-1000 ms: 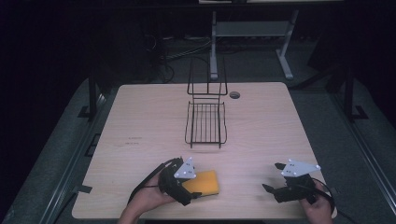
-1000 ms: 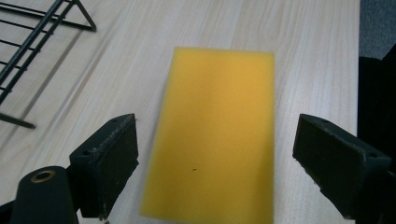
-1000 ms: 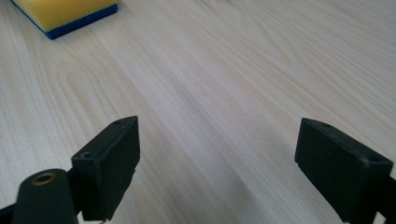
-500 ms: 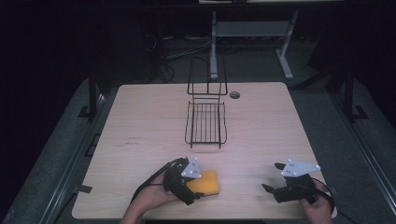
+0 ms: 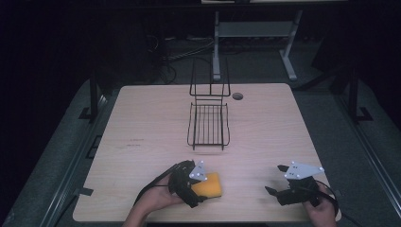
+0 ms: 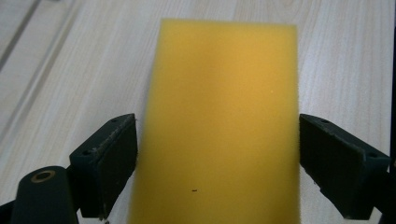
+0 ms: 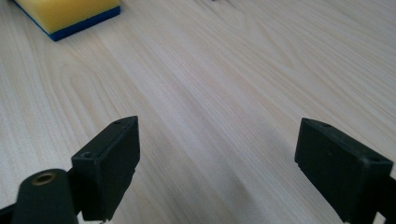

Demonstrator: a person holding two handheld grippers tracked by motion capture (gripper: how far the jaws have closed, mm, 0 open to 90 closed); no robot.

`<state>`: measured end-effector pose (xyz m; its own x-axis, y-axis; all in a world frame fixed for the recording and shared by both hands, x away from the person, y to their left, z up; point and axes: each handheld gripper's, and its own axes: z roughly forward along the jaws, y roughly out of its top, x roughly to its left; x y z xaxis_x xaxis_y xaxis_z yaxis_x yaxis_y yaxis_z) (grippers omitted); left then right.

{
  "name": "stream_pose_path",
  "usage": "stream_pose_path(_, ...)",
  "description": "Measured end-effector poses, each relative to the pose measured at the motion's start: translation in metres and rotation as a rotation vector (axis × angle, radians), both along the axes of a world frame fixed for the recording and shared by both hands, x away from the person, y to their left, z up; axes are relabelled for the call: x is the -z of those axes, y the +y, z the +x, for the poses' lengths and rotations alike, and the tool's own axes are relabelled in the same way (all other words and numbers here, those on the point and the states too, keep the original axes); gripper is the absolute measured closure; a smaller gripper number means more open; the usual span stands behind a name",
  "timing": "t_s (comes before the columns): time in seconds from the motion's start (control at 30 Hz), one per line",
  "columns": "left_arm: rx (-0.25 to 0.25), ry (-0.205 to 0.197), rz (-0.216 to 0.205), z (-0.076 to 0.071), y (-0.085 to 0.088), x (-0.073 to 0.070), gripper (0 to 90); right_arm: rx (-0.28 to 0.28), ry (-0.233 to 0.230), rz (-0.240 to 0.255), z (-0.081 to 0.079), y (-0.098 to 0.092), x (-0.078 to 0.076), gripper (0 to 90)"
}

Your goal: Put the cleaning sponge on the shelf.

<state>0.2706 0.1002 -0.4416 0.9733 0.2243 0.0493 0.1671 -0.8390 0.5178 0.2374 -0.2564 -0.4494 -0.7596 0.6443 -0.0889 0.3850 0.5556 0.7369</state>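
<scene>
Two wide jaws of our left gripper (image 6: 217, 172) straddle the sponge (image 6: 219, 121), long axis straight ahead; right gripper (image 5: 279, 182) wide, empty.

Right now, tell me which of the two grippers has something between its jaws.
The left gripper: its open jaws straddle the yellow sponge lying on the table. The right gripper is open too, with bare wood between its jaws.

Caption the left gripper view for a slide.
Open left gripper straddles a yellow sponge lying on the wooden table.
</scene>
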Motion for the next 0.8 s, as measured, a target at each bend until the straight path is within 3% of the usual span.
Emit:
stream_pose_path(0.7,0.025,0.042,0.057,0.0072,-0.0099,0.0053,14.5,-0.001,-0.001,0.005,0.0,-0.0001,-0.0001,13.8)
stream_pose_path(0.8,0.027,0.05,0.046,0.0077,-0.0094,0.0051,18.7,-0.002,-0.003,0.005,0.0003,-0.0005,-0.0002,13.8)
